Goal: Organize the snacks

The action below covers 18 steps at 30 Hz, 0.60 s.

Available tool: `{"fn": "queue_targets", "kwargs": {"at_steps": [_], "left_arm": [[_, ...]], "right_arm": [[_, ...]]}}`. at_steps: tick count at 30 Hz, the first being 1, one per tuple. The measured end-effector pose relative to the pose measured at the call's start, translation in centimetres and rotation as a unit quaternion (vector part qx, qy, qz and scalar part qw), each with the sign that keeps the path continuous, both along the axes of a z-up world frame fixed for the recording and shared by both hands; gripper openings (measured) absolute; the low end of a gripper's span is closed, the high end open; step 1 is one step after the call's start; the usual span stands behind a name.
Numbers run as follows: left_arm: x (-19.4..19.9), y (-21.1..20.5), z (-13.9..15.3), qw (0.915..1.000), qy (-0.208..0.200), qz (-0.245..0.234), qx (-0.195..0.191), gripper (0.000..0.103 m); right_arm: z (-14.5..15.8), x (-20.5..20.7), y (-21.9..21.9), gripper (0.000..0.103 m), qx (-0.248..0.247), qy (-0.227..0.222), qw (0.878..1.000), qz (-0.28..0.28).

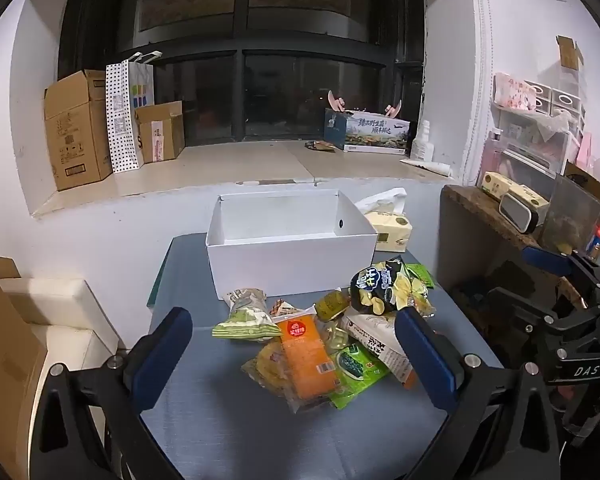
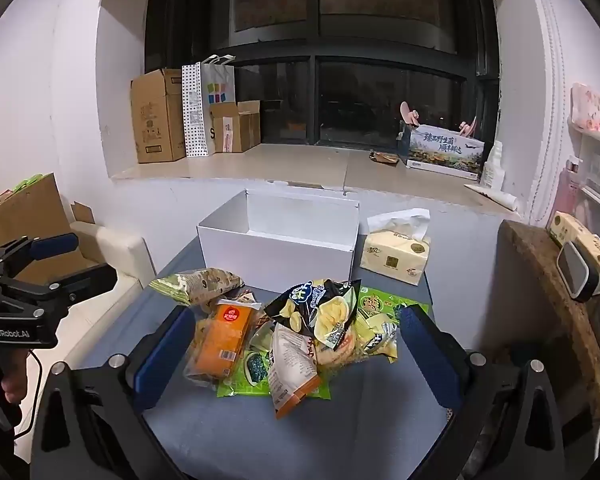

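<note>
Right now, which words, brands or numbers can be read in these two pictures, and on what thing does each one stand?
"DAS": on the right tool's black body, seen from the left wrist.
"GenRobot.AI": on the left tool's black body, seen from the right wrist.
"S": a single dark letter low on the paper bag on the window ledge.
Chinese print on the long box, snack packets and tissue pack: too small or blurred to read.
</note>
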<state>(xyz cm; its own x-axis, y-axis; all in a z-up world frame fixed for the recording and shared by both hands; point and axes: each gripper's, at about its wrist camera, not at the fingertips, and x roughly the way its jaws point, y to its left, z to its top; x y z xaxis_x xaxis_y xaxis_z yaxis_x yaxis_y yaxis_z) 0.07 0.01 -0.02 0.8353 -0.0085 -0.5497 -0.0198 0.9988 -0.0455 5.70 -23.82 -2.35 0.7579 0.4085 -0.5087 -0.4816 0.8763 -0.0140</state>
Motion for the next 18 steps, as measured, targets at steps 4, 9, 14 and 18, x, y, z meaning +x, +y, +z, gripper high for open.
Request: {"fn": "queue_targets", "kwargs": {"at_steps": [4, 9, 14, 18], "left_arm": [[-0.6, 0.3, 0.1, 0.9998, -0.016, -0.003, -0.008, 0.103], [-0.3, 0.1, -0.1, 0.9999, -0.007, -0.005, -0.007, 0.103], [-0.5, 0.3, 0.0, 0.9999, -0.004, -0.008, -0.009, 0.103], [-0.2, -0.1, 0.0, 1.0000, -0.003, -0.007, -0.006, 0.103]], "right_arm": [[0.0, -0.1, 0.0, 0.103, 0.001, -0.005, 1.000, -0.004], [0.2, -0.1, -0.1, 0.103, 0.000, -0.001, 1.000, -0.004], [0.1, -0.1, -0.2, 0.103, 0.002, 0.001, 1.000, -0.005], [0.1, -0.2, -0.3, 0.103, 0.003, 0.002, 1.000, -0.006]]}}
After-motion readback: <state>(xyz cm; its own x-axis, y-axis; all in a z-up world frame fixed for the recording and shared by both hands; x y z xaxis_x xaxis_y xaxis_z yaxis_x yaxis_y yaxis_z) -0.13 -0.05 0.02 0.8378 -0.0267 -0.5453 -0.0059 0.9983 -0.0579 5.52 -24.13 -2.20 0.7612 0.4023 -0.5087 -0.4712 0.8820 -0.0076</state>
